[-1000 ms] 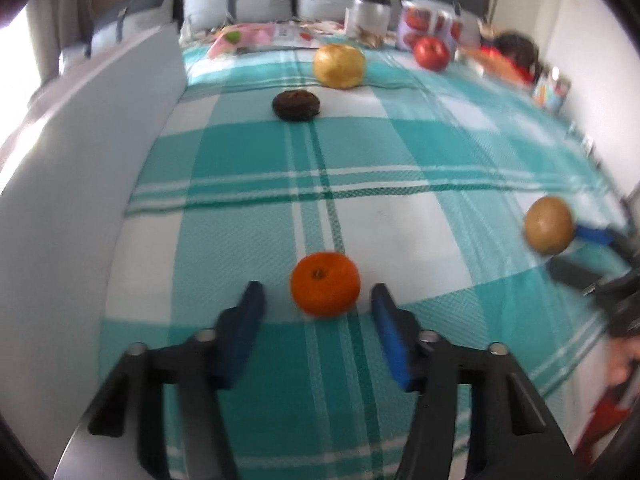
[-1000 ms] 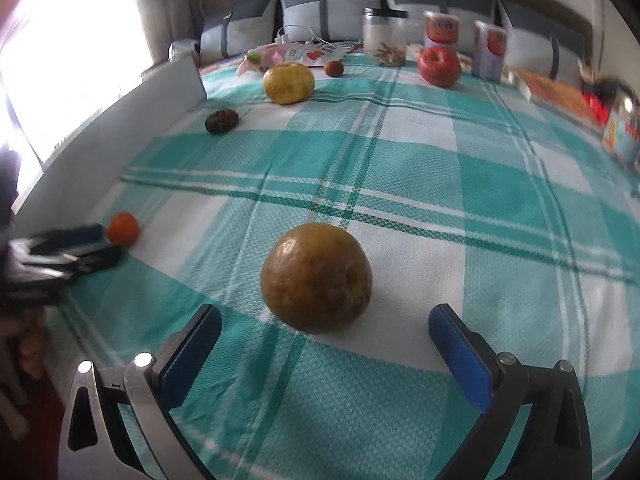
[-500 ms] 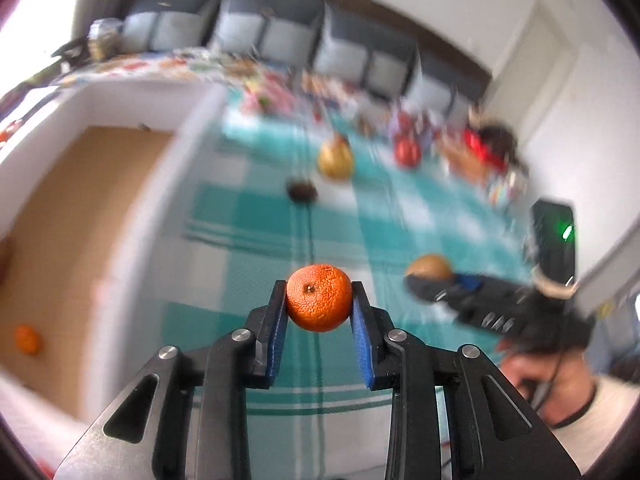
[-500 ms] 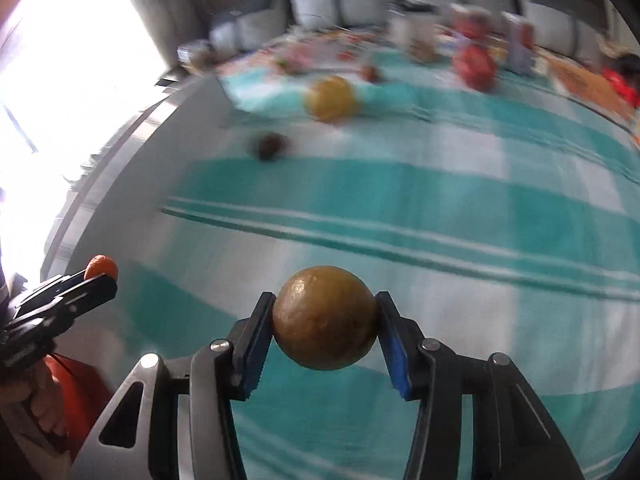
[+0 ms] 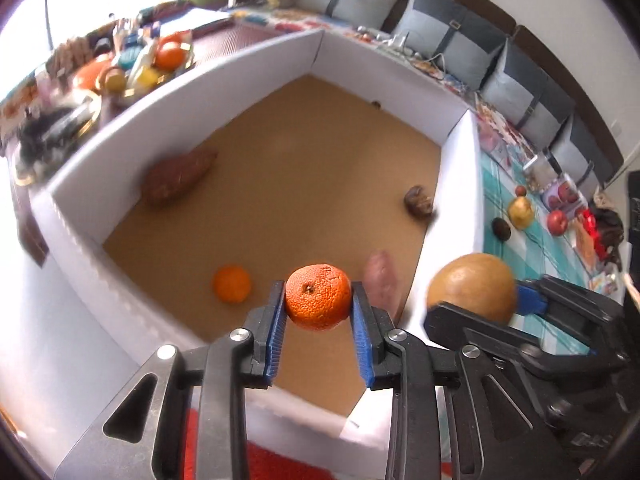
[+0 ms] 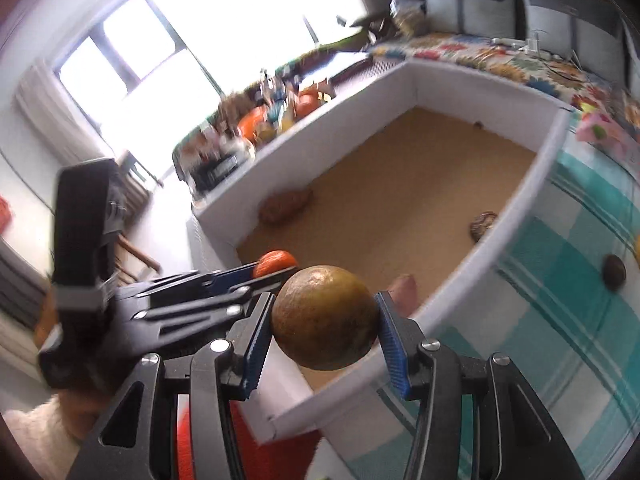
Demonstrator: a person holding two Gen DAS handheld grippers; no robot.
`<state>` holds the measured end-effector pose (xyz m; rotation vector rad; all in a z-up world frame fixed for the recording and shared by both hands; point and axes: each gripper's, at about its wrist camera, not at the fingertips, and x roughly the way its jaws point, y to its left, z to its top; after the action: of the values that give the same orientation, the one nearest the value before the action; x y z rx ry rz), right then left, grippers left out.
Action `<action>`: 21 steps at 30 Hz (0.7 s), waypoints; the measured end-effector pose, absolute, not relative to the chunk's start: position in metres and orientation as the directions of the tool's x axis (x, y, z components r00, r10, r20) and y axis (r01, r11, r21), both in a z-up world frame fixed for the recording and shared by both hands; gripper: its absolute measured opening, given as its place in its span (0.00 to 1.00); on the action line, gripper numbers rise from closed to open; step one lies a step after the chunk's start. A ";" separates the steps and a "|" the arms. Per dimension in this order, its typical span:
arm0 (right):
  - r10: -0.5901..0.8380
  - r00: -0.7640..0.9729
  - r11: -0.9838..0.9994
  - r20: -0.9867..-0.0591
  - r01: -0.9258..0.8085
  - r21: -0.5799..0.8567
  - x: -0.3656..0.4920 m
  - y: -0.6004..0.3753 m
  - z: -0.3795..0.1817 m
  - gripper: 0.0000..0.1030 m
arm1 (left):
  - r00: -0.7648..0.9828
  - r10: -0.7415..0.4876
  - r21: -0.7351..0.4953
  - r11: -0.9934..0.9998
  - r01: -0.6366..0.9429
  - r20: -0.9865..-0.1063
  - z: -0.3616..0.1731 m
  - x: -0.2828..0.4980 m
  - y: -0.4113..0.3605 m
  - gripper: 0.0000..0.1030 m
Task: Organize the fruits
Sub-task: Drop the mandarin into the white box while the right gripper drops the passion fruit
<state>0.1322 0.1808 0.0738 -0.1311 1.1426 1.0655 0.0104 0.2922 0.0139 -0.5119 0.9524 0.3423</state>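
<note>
My left gripper (image 5: pixel 318 304) is shut on an orange mandarin (image 5: pixel 318 302) and holds it above the near end of a white-walled box (image 5: pixel 248 72) with a brown floor. My right gripper (image 6: pixel 325 320) is shut on a round brown-green fruit (image 6: pixel 325 318) over the box's near right wall (image 6: pixel 480 256); it also shows in the left wrist view (image 5: pixel 472 288). Inside the box lie another mandarin (image 5: pixel 232 284), two sweet potatoes (image 5: pixel 178 178) (image 5: pixel 382 280) and a dark brown fruit (image 5: pixel 418 202).
On the teal checked cloth (image 6: pixel 560 320) to the right of the box lie a yellow fruit (image 5: pixel 520 210), a dark round fruit (image 5: pixel 501 227) and a red apple (image 5: pixel 557 222). A cluttered table with dishes (image 5: pixel 120 68) stands beyond the box's left wall. Cushions (image 5: pixel 448 40) line the back.
Both grippers closed on their fruits on the cloth, lifted them and swung left. They now hold the fruits over the white box.
</note>
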 end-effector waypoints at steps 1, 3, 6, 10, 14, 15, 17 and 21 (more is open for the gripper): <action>0.603 -0.009 0.532 -0.798 -0.740 0.411 0.132 0.188 0.067 0.49 | 0.535 0.064 -0.257 0.825 -0.503 -0.842 0.012 0.008 0.294 0.33; 0.576 -0.019 0.539 -0.817 -0.742 0.397 0.129 0.196 0.059 0.49 | 0.545 0.092 -0.247 0.820 -0.516 -0.833 0.013 0.003 0.297 0.49; 0.598 0.059 0.558 -0.799 -0.747 0.363 0.135 0.189 0.068 0.57 | 0.583 0.125 -0.256 0.811 -0.526 -0.803 0.026 -0.005 0.299 0.63; 0.655 0.232 0.615 -0.719 -0.716 0.329 0.146 0.152 0.103 0.84 | 0.649 0.142 -0.275 0.823 -0.496 -0.747 0.049 -0.006 0.284 0.75; 0.602 0.392 0.715 -0.695 -0.652 0.252 0.152 0.086 0.100 1.00 | 0.699 0.081 -0.262 0.892 -0.369 -0.710 0.062 0.007 0.226 0.81; 0.560 0.425 0.749 -0.711 -0.627 0.215 0.155 0.063 0.087 1.00 | 0.705 0.060 -0.254 0.909 -0.332 -0.707 0.063 0.009 0.207 0.83; 0.464 0.456 0.809 -0.760 -0.568 0.154 0.162 0.020 0.056 1.00 | 0.704 0.006 -0.237 0.939 -0.248 -0.710 0.059 0.018 0.169 0.84; 0.227 0.468 0.917 -0.854 -0.399 0.025 0.165 -0.085 -0.017 1.00 | 0.633 -0.123 -0.182 0.983 -0.029 -0.765 0.026 0.045 0.076 0.84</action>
<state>0.1648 -0.0848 -0.0169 -0.1878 1.0142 0.3860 0.0446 0.0764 0.0255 -0.1839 0.8856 -0.0536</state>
